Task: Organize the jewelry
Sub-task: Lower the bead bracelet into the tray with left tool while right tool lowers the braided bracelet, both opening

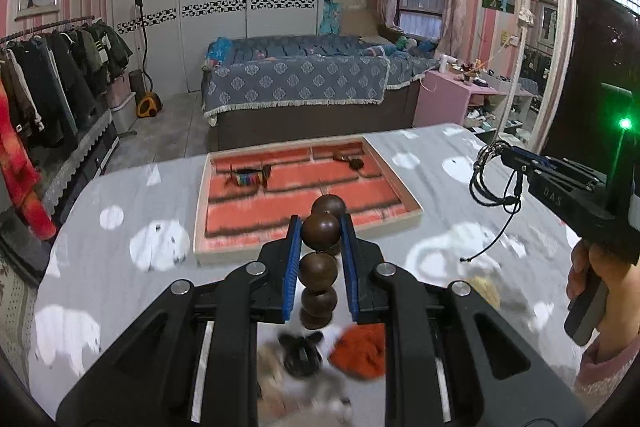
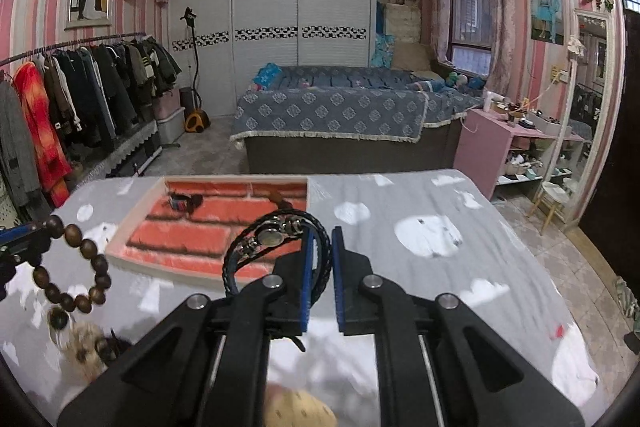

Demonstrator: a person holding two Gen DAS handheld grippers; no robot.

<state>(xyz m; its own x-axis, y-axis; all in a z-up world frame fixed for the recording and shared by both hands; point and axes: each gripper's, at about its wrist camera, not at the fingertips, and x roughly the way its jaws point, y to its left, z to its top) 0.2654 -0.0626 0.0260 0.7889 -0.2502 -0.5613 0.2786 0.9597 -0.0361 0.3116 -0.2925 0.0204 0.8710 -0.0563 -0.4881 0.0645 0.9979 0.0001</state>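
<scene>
Two grippers each hold one piece above the table (image 1: 120, 187). The left gripper (image 1: 320, 227) pinches a brown wooden bead bracelet (image 1: 320, 231). The right gripper (image 2: 321, 239) is squeezed tight on a black braided bracelet (image 2: 276, 231). Both hang near the tray (image 1: 400, 183) with the red brick lining. I think it is best to lower each one slowly over a bare spot, apart from the two pieces already inside, then let go.

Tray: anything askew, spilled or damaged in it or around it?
Nothing stands out. The tray lies flat on the table, holding two bracelets. Left gripper holds a wooden bead bracelet; right gripper a black braided bracelet.
</scene>
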